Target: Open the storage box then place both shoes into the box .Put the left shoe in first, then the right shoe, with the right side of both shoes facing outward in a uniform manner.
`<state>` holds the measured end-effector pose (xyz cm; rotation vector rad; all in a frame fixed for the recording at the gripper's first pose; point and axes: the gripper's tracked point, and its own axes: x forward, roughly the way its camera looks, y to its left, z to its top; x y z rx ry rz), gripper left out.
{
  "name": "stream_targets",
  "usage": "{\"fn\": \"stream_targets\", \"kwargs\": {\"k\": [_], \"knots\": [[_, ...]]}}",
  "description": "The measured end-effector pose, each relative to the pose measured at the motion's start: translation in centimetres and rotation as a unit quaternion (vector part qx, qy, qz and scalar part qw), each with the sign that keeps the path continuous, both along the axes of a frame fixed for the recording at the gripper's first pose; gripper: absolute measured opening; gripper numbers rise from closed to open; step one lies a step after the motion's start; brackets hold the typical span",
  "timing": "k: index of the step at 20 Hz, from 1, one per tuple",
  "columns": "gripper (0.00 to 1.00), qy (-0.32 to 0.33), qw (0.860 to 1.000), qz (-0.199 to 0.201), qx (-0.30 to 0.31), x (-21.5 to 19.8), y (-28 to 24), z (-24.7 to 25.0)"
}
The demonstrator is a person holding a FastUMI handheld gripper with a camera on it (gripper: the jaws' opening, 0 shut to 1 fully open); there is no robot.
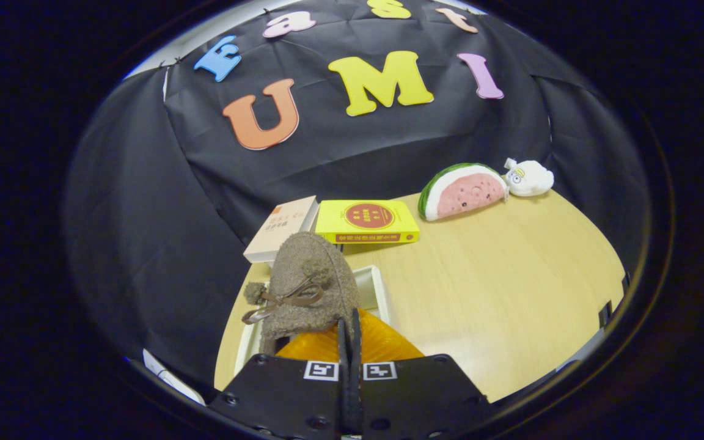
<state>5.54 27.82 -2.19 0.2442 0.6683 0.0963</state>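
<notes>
A fuzzy brown shoe (308, 287) with a brown bow and pom-poms hangs just ahead of my fingers, its orange lining (376, 345) showing right at the fingertips. My gripper (349, 327) is shut on the shoe's rim, the fingers pressed close together. Below and behind the shoe lies the white storage box (374, 286), its rim showing on both sides of the shoe. The shoe hides most of the box's inside.
Two books, a beige one (278, 229) and a yellow one (367, 221), lie beyond the box. A watermelon-slice plush (463, 190) and a small white plush (529, 178) sit at the far right of the wooden table (511, 287).
</notes>
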Motion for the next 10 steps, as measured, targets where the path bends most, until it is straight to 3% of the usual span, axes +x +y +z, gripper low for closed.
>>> {"fn": "stream_targets", "kwargs": {"k": [10], "knots": [[0.00,0.025,0.999,-0.029,-0.032,-0.6,-0.6,-5.5]]}}
